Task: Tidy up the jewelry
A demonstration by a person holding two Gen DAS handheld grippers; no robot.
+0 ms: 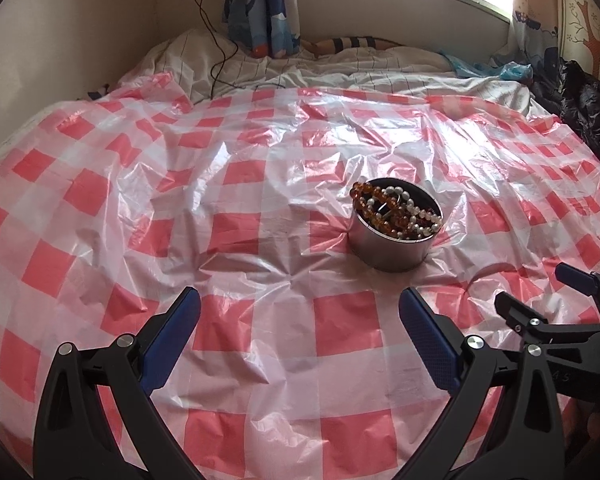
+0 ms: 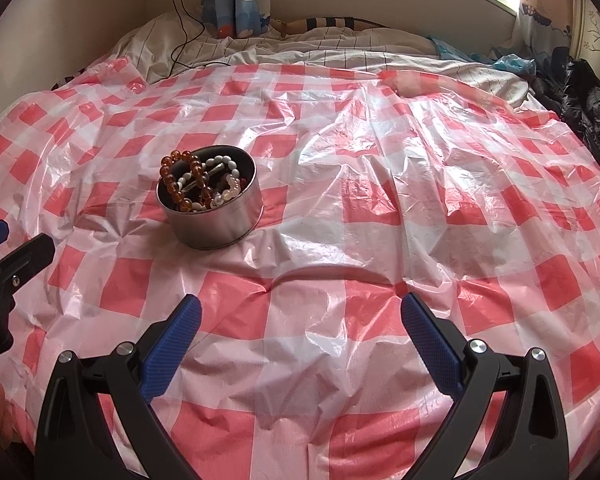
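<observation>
While the jewelry tin (image 1: 394, 236) sits apart, left gripper (image 1: 300, 312) fingers spread wide, empty, right gripper (image 2: 300, 316) likewise.

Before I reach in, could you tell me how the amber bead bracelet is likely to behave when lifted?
The amber bead bracelet will probably hang floppy, being strung beads. It may snag the white beads lying across it in the tin.
</observation>
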